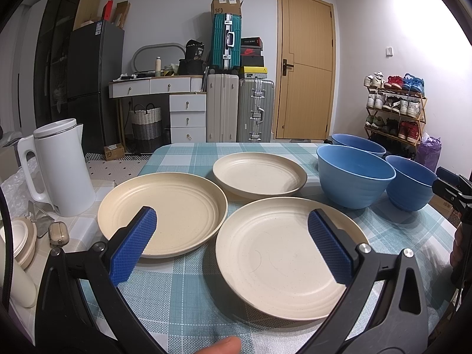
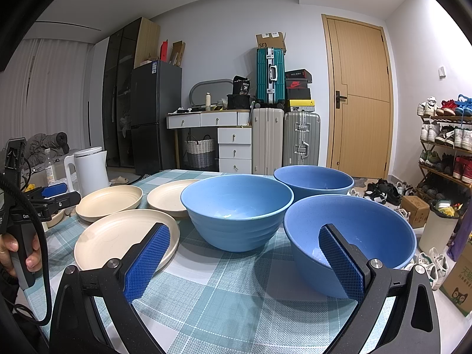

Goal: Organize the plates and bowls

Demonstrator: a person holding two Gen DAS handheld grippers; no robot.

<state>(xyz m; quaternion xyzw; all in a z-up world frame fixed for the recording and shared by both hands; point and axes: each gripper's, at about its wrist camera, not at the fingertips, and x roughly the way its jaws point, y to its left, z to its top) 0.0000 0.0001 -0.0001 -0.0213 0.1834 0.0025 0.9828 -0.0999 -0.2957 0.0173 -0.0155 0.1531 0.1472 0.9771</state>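
Three cream plates lie apart on the checked tablecloth: a near plate [image 1: 283,256], a left plate [image 1: 174,206] and a far plate [image 1: 259,175]. Three blue bowls stand to their right: a middle bowl [image 2: 236,209], a far bowl [image 2: 314,180] and a near right bowl [image 2: 362,230]. My left gripper [image 1: 233,221] is open and empty, held above the near and left plates. My right gripper [image 2: 244,236] is open and empty, in front of the middle and near right bowls. The plates also show in the right wrist view, the near one [image 2: 118,239] on the left.
A white kettle [image 1: 57,165] stands at the table's left side, with small items and a cream lid [image 1: 23,239] beside it. The tablecloth [image 1: 188,289] reaches the near edge. Off the right edge are a shoe rack [image 2: 445,144] and boxes on the floor.
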